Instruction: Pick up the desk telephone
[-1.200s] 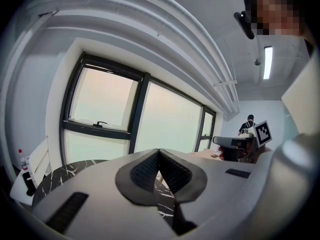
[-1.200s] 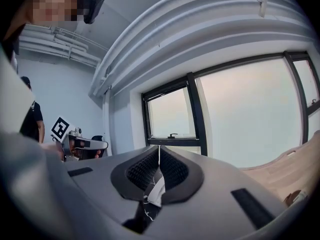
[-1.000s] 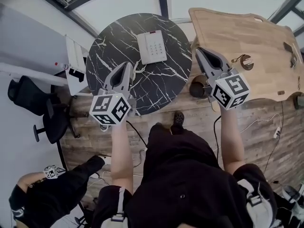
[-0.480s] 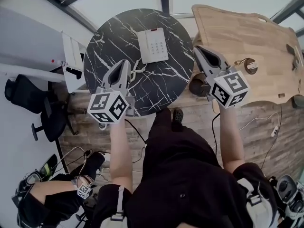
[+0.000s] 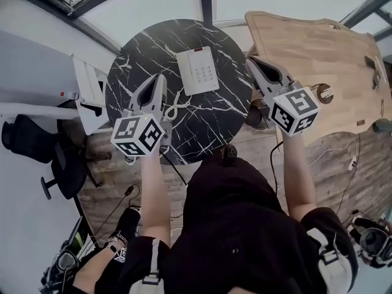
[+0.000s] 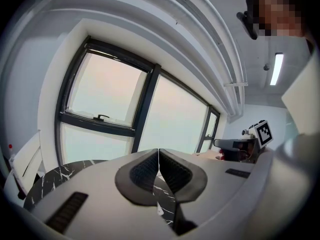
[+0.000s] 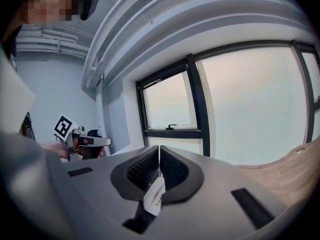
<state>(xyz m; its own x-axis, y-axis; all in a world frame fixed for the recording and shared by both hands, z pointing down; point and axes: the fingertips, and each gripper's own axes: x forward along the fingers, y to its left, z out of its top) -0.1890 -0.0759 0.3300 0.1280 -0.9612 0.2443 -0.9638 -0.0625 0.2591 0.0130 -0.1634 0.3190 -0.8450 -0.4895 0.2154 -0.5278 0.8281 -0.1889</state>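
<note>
The white desk telephone (image 5: 198,70) lies flat on the far half of the round black marble table (image 5: 135,66), its coiled cord (image 5: 173,106) trailing toward me. My left gripper (image 5: 158,80) hovers over the table just left of the phone, jaws shut and empty (image 6: 158,151). To the right of the phone, at the table's right edge, my right gripper (image 5: 252,62) is shut on nothing (image 7: 159,149). In the right gripper view a white sliver of the telephone (image 7: 154,196) shows below the closed jaws. Neither gripper touches the phone.
A light wooden desk (image 5: 318,48) adjoins the table on the right, with a dark round object (image 5: 257,116) at its near edge. A white unit (image 5: 86,90) and a black office chair (image 5: 43,155) stand left. Cables run across the plank floor; another person crouches at bottom left (image 5: 104,262).
Both grippers have moved forward over the table, closer to the two sides of the telephone, jaws still shut. The person at bottom left has shifted lower in the picture.
</note>
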